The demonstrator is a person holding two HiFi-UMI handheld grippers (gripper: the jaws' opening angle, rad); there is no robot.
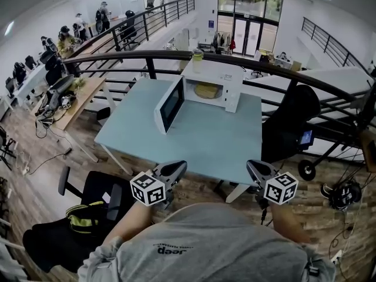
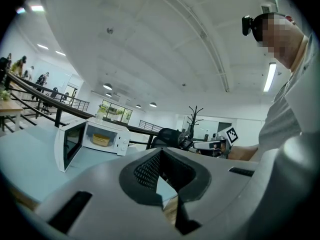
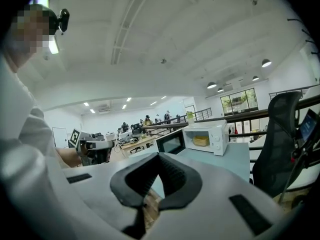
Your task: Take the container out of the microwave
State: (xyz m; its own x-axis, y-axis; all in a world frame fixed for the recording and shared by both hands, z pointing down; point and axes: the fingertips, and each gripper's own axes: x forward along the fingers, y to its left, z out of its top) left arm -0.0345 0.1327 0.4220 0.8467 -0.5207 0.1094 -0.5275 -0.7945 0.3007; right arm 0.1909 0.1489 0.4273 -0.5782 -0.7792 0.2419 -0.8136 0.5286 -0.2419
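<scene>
A white microwave (image 1: 218, 78) stands at the far edge of the pale blue table (image 1: 200, 140), its door (image 1: 169, 104) swung open to the left. Inside it sits a yellow container (image 1: 206, 90). Both grippers hover over the near table edge, far short of the microwave. My left gripper (image 1: 176, 170) is shut with nothing in it, and my right gripper (image 1: 254, 168) also looks shut and empty. The left gripper view shows the microwave (image 2: 107, 134) and container (image 2: 101, 139) beyond my left gripper's (image 2: 167, 204) jaws. The right gripper view has the container (image 3: 201, 141) ahead at right.
A black office chair (image 1: 291, 122) stands off the table's right side. Another black chair (image 1: 97, 192) with a yellow-green bag (image 1: 82, 214) is at the near left. A dark railing (image 1: 247, 60) runs behind the microwave. A small cup (image 1: 197, 54) stands on the microwave's top.
</scene>
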